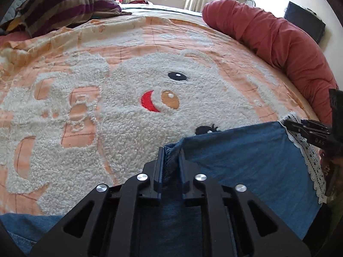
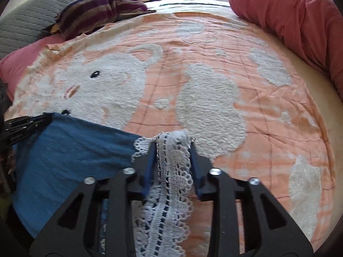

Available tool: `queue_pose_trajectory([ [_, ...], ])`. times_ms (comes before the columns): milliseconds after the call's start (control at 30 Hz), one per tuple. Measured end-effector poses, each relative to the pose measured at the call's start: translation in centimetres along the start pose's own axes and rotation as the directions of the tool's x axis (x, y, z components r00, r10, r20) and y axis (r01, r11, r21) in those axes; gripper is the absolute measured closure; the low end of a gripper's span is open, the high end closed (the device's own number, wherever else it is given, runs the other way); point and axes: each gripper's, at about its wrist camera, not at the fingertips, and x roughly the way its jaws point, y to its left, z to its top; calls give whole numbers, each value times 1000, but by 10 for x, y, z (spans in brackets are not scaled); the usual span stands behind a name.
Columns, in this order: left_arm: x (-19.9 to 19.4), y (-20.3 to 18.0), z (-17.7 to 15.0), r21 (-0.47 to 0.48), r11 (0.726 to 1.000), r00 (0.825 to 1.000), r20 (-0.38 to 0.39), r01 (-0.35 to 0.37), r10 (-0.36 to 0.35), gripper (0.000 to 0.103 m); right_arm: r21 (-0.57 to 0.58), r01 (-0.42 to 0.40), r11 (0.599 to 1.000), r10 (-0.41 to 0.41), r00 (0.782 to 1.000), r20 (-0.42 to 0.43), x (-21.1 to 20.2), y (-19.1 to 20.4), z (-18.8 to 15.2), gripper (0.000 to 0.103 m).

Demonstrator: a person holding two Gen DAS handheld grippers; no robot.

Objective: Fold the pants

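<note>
Pants [image 1: 240,150] lie on a big bed, one blue pair with white lace [image 2: 171,171] along the edge. Two grippers hold them up by the top edge.

One left gripper [image 1: 171,152] has its jaws pressed close on a bunched blue corner of the pants. One right gripper [image 2: 172,147] has its jaws a bit wider, and they pinch the thick lace.

Under the pants is one peach blanket [image 1: 90,49] with fluffy white bears on it. One long red pillow [image 1: 278,36] curves along the right side. One striped purple and brown cloth [image 1: 64,4] lies at the far left.

The left camera shows a bear face up close, with one red mouth [image 1: 150,102] and one brown nose [image 1: 170,99]. It also shows the right gripper [image 1: 287,125] from the side.

The right camera shows a gray quilted cover [image 2: 25,23] at the far left. It also shows the left gripper [image 2: 48,118] from the side.
</note>
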Motion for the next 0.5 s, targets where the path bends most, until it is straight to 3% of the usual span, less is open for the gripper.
queue_pose_trajectory([
  [100,-11,4,1,-24,1000,1000,25,4,-3,77,63,7,998,-9,1000,28,-13,-10,0,63],
  [200,-35,2,-1,-18,1000,997,74,8,-6,57,127,-13,992,1,996,91,-37,-18,-6,56],
  [233,-43,0,-2,-10,1000,996,88,4,-3,55,130,-10,991,-6,993,121,-51,-18,-10,53],
  [367,-74,-12,-11,27,1000,991,133,0,-3,40,99,2,995,-22,981,194,-96,-3,-30,45],
  [433,-88,-19,-22,53,999,990,144,0,-8,38,64,-6,998,-8,978,208,-113,10,-42,43],
  [500,-97,-25,-35,65,998,989,148,-1,-8,24,-1,11,1000,-10,981,193,-127,31,-59,41],
])
